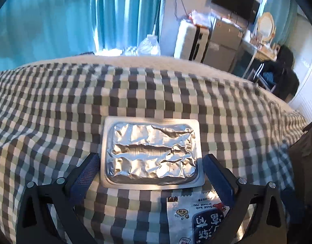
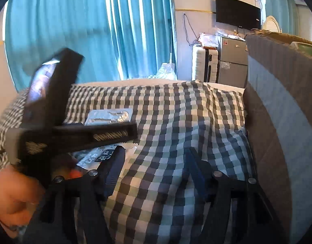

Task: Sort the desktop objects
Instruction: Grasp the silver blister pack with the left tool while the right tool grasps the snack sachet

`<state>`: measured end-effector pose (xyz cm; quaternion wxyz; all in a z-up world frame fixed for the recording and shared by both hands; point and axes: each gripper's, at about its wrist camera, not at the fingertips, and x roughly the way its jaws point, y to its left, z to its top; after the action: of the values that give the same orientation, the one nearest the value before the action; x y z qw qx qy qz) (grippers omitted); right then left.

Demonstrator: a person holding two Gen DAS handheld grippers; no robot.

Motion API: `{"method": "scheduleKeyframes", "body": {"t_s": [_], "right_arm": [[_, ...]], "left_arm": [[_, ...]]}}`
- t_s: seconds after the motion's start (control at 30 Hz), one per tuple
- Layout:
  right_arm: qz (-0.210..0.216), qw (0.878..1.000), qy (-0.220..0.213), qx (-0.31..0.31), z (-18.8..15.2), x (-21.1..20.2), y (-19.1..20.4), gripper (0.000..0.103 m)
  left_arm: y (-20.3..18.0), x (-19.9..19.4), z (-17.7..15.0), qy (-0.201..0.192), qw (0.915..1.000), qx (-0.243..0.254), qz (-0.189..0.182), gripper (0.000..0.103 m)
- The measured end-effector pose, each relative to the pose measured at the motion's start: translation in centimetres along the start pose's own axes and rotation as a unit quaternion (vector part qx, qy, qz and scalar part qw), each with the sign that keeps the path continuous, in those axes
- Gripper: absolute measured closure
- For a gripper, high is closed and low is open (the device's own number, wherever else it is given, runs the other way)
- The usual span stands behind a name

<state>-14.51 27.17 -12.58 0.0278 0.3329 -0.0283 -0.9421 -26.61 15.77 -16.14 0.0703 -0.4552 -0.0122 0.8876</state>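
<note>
Your left hand-held gripper (image 1: 151, 162) has its jaws apart, straddling the foil blister pack (image 1: 151, 152) without pressing on it, so there is no grip yet. The pack lies flat on the checked cloth (image 1: 74, 101) over the table. The printed snack sachet (image 1: 194, 219) sits just beside the pack's near edge, toward you, cut off by the frame so its full shape is unreadable. Your right hand-held gripper (image 2: 153, 172) is also apart and empty, over bare cloth between the pack (image 2: 109, 117) and the cardboard box (image 2: 277, 101) on the far side from it. Judging by this, sorting is early to midway: pack and sachet are still loose, and the box looks like the bin. The box's contents are mostly hidden; only a green scrap shows over the rim. The right wrist view of the left hand-held gripper (image 2: 133, 131) is blurred, and it covers part of the sachet (image 2: 99, 154).
</note>
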Motion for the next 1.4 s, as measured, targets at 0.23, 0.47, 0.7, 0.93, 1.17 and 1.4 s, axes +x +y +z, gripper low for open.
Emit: {"method": "scheduleKeyframes", "body": {"t_s": [0.23,0.47,0.7,0.93,1.17,1.4], "right_arm": [[0.017,1.0,0.007,-0.016,-0.3,0.1,0.5,0.04],[0.06,0.998,0.009,-0.026,-0.8,0.1,3.7,0.018],[0.055,0.994,0.022,-0.089,-1.6,2.1,7.9,0.001],[0.052,0.995,0.043,-0.076,-2.7,3.9,7.0,0.04],[0.048,0.996,0.028,-0.074,-3.1,2.4,5.9,0.064],[0.056,0.995,0.001,-0.079,-4.7,-1.4,6.2,0.084]], "left_arm": [[3.5,-1.2,-0.8,-0.017,0.9973,-0.036,-0.062,0.013],[9.1,-4.9,-4.0,-0.05,0.9938,-0.085,-0.052,0.013],[12.6,-7.0,-5.3,-0.067,0.99,-0.123,-0.016,0.013],[12.1,-7.1,-7.0,-0.062,0.9928,-0.103,0.003,0.013],[11.3,-8.0,-8.3,-0.069,0.9934,-0.092,-0.008,0.013],[10.9,-9.7,-9.9,-0.071,0.9938,-0.086,-0.01,0.013]]}}
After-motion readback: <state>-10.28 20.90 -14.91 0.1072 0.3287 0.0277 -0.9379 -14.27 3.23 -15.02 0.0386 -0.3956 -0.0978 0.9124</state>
